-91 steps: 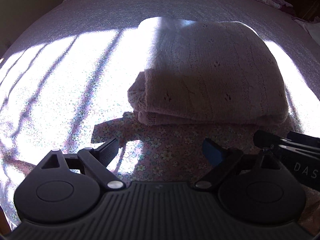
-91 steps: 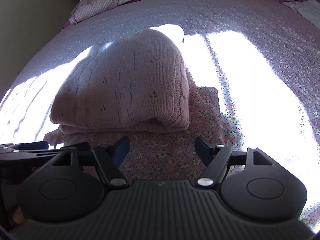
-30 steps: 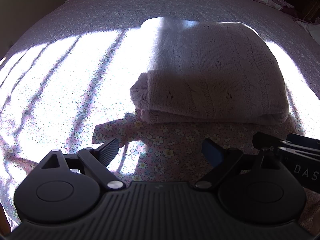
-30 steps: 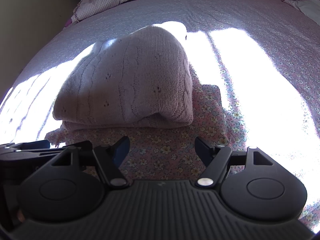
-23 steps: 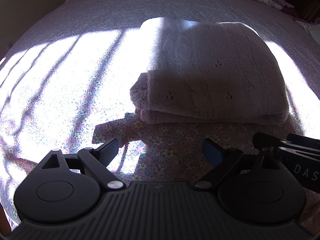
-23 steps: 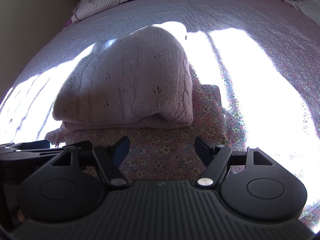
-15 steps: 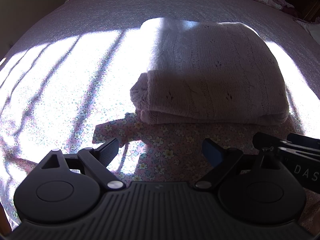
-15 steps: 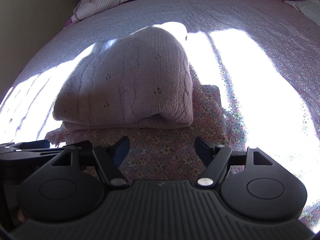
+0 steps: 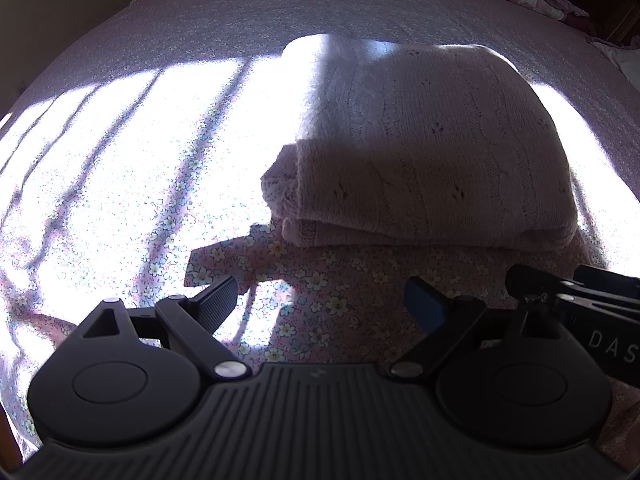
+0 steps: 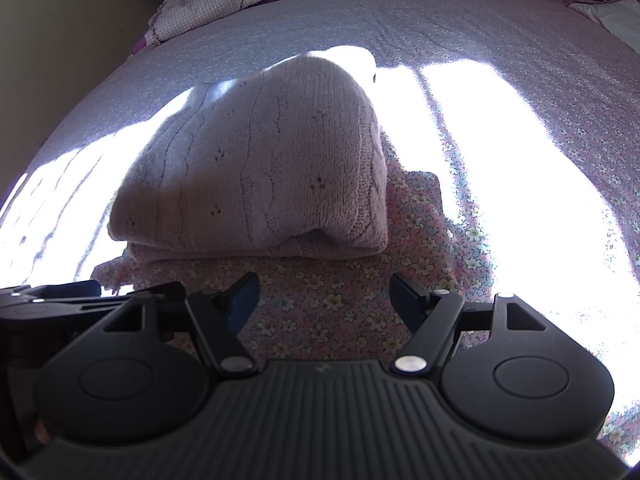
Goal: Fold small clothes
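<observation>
one bed [image 9: 360, 20] serves as the folding surface. one knit sweater [image 10: 260, 168] lies folded on a floral garment [image 10: 328, 300], likely stacked as finished. two grippers, left gripper [image 9: 320, 304] and right gripper [image 10: 324, 296], hover just before the stack, jaws spread and empty, probably done.

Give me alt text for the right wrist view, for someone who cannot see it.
A folded pink knit sweater lies on a flat floral garment spread over a sunlit floral bedsheet. The open, empty right gripper hovers just short of it, with the left gripper at the left edge.
</observation>
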Demonstrator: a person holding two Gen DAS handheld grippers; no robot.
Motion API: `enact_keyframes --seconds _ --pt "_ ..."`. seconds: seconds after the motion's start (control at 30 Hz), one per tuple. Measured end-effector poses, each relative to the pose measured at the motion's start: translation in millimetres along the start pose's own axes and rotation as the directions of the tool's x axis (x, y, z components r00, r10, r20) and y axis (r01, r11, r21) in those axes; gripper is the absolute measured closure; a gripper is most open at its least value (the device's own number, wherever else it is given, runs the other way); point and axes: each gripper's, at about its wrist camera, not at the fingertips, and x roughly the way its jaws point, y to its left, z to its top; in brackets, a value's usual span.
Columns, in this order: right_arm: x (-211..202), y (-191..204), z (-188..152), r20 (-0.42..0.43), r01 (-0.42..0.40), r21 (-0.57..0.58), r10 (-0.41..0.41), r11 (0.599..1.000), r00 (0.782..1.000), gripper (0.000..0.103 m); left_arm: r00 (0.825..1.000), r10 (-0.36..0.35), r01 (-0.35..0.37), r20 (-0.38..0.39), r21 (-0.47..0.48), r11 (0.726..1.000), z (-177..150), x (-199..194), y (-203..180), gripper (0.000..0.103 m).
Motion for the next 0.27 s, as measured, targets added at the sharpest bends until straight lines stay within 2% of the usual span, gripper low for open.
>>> enact_keyframes --seconds 0.27 --pt "-0.6 0.0 0.0 0.002 0.0 -0.001 0.0 1.0 1.0 0.029 1.0 0.001 -0.001 -0.009 -0.001 1.0 -1.5 1.0 -2.4 0.009"
